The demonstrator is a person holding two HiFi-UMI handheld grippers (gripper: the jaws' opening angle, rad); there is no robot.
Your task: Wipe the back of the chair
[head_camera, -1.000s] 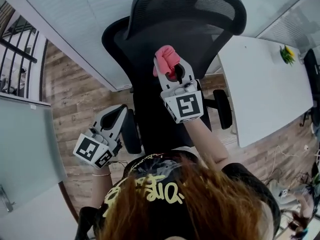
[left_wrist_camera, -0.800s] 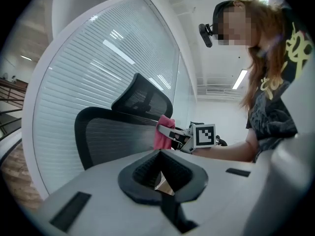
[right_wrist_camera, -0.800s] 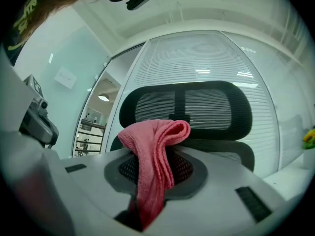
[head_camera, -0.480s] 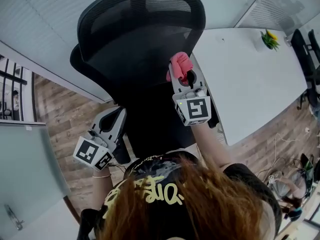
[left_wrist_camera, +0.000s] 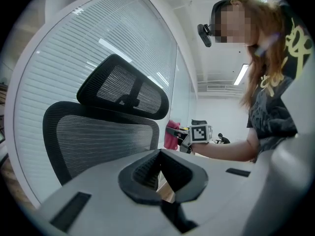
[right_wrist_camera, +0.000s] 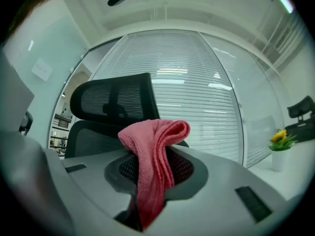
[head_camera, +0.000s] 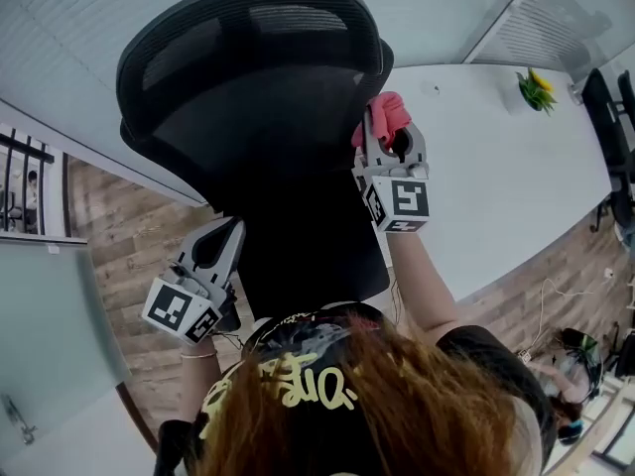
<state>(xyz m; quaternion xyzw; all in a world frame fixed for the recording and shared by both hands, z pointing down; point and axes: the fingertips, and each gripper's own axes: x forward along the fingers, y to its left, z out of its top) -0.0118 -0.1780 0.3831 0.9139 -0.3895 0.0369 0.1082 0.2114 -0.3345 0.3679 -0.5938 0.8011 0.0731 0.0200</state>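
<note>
Wood-plank floor (head_camera: 119, 231). Slatted blinds (right_wrist_camera: 206, 112) cover the glazed wall; a white table (head_camera: 516, 196) stands alongside, bearing a yellow-flowered plant (head_camera: 537, 79). Ceiling strip light (left_wrist_camera: 241, 74) lit.

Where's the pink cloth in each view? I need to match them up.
Head view: pink cloth right of centre, in the right gripper, at the right edge of the chair back.
Left gripper view: mid-frame, just right of the chair back.
Right gripper view: centre, pinched between the fingers.
Shared landmark: the black mesh headrest.
</note>
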